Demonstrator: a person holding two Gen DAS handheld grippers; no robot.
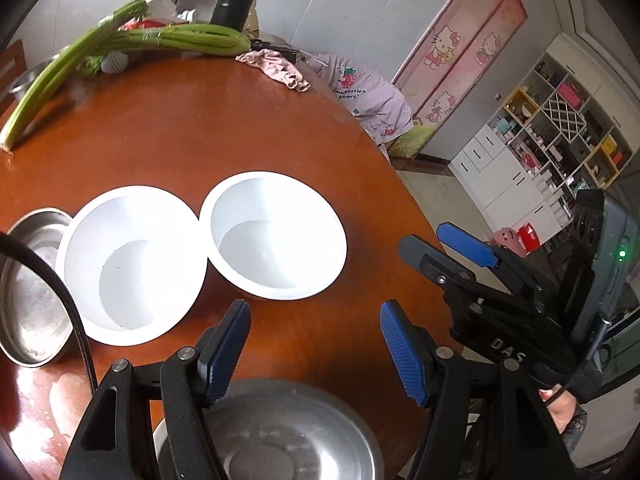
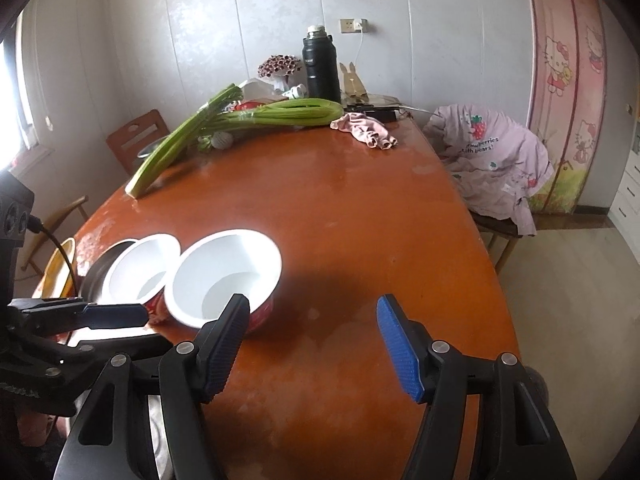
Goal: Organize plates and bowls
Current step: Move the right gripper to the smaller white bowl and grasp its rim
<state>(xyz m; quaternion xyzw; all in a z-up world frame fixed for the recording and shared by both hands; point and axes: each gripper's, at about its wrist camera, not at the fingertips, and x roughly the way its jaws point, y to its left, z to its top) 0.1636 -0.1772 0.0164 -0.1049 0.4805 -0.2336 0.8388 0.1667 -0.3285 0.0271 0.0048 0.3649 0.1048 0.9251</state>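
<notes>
Glossy reddish-brown wooden table (image 1: 208, 128) is filling most of both views, backed by a pale grey panelled wall and a pink cartoon-cat curtain. Left gripper (image 1: 316, 350) is hovering with its blue-padded jaws standing apart and nothing between them. Just ahead of its tips two white round bowls are sitting side by side with rims touching: the left white bowl (image 1: 132, 264) ahead and to its left, the right white bowl (image 1: 276, 236) straight ahead. Further left, a shiny steel bowl (image 1: 34, 288) is lying against the left white bowl. Directly beneath this gripper's fingers, at the near table edge, a round stainless-steel plate (image 1: 288, 432) is resting. Right gripper (image 2: 312, 344) is also hanging open and empty over bare tabletop, with the white bowls ahead and to its left. Far beyond both grippers, long green celery stalks (image 2: 240, 118), a black thermos flask (image 2: 320, 64) and a crumpled pink cloth (image 2: 366, 130) are lying near the wall
</notes>
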